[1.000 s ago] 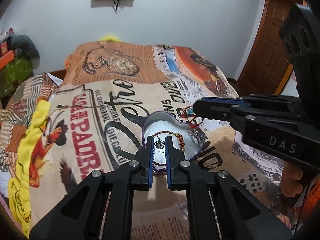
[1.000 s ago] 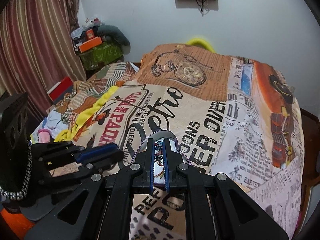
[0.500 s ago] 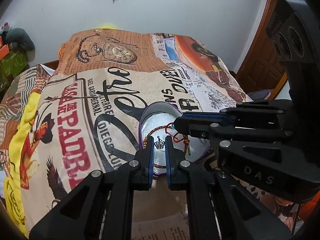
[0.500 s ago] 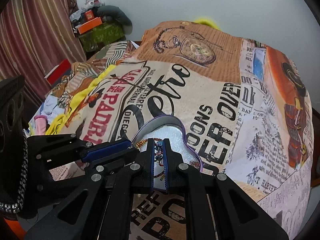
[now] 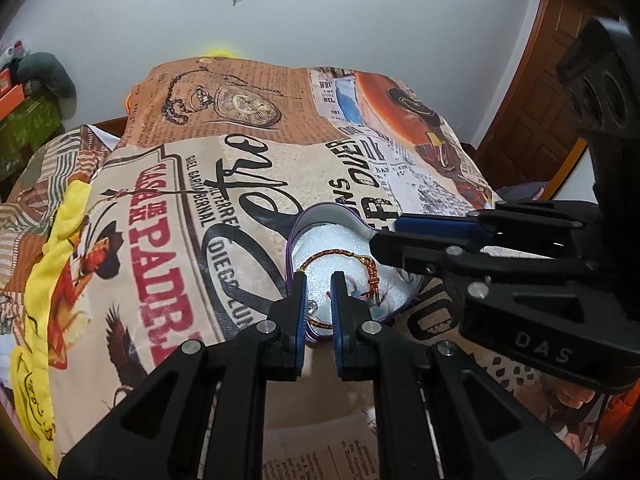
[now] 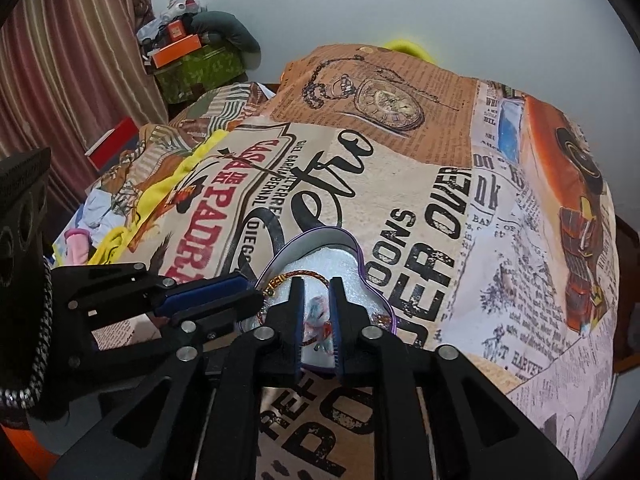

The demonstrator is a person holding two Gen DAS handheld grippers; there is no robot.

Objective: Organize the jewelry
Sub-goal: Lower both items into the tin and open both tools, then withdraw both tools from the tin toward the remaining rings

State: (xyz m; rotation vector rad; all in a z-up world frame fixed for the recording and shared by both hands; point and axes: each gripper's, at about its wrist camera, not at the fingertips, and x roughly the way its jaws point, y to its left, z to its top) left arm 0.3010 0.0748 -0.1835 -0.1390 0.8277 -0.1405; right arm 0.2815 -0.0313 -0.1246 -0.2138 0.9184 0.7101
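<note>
Black two-finger left gripper (image 5: 319, 280) is hovering with narrowly parted jaws, holding nothing, over the red braided cord bracelet (image 5: 340, 258) lying inside the purple-rimmed heart-shaped tin (image 5: 310, 216). The black right gripper (image 6: 316, 286), equally slack, is poised just beyond. Apparently a piece is being placed; next, withdrawing cleanly. Farther off, the printed bedspread (image 5: 160, 208) is stretching away.

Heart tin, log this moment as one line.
heart tin on bedspread | cord bracelet inside | left tongs and right tongs over it | grips unclear
</note>
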